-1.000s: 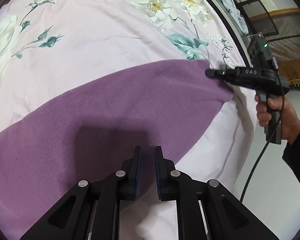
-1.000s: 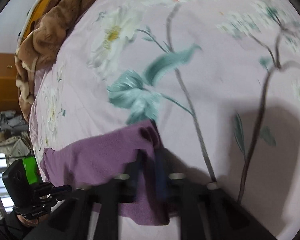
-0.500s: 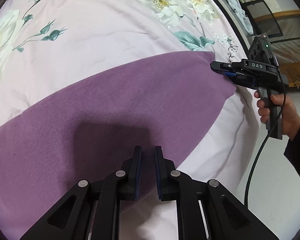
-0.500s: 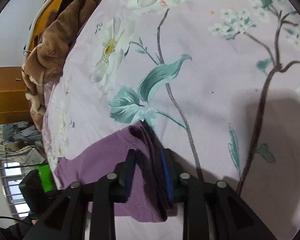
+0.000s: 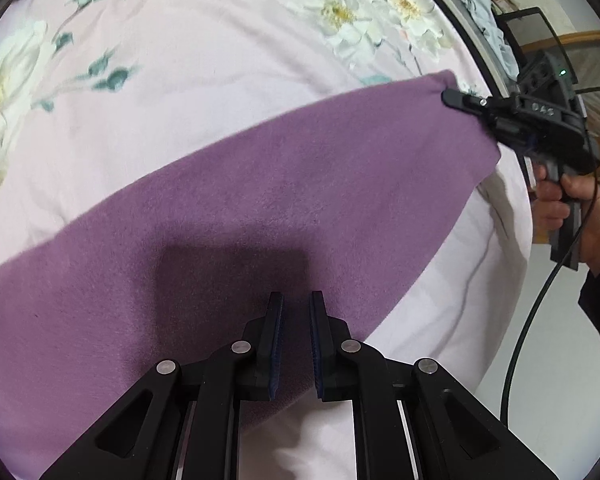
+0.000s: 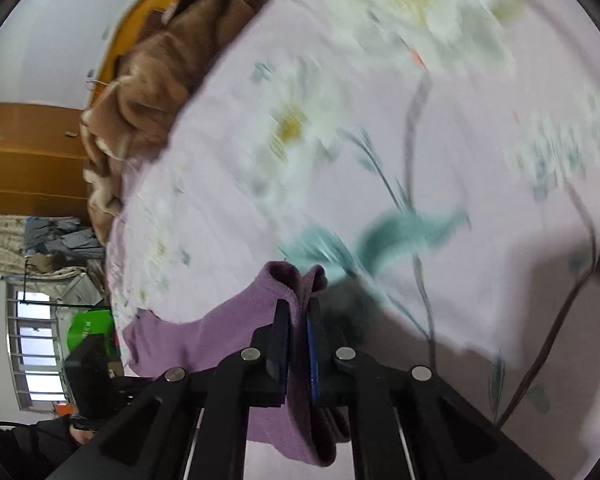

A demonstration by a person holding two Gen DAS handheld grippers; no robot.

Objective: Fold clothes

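On the flowered bed, the soft, limp purple cloth hangs best from its corners: the right gripper has just clamped its jaws on one, the left gripper pinches an edge.

The bed is wide and bare of things beyond the purple cloth, so a gripper can pass freely over the flowered sheet toward the far edge. At one corner of the bed a heap of brown blanket stands in the way. The purple cloth covers the near edge. Beside the bed, past its side edge, a dark cable hangs over open floor, and a black frame stands further along
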